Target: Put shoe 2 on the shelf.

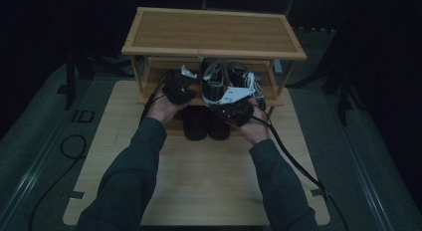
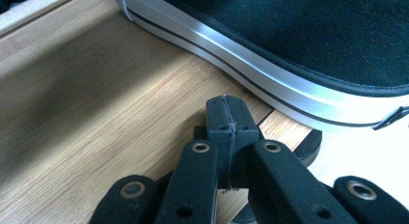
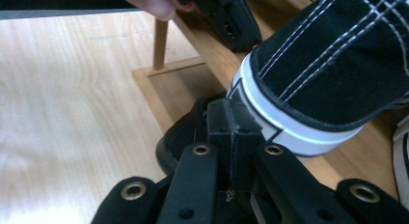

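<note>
Rack [image 1: 214, 32] of pale wood at the table's [image 1: 199, 181] far edge, with a pair of black sneakers [image 1: 215, 81] with white soles on the middle shelf [image 1: 154, 74] and a dark pair [image 1: 205, 122] below on the bottom shelf. Left gripper [image 1: 180, 87] held at the middle shelf's front edge, just left of the near sneaker; jaws pressed flat together, gripping nothing, tips over the shelf wood just short of the white sole [image 2: 251, 60]. Right gripper [image 1: 233, 107] held low at the front of the rack, below the sneakers' heels; jaws likewise clenched on nothing, tips just beside the heel [image 3: 289, 118] of a sneaker that juts past the shelf edge, a dark shoe [image 3: 185, 137] beneath. Left hand [image 3: 154, 4] and its gripper seen farther off along the shelf.
</note>
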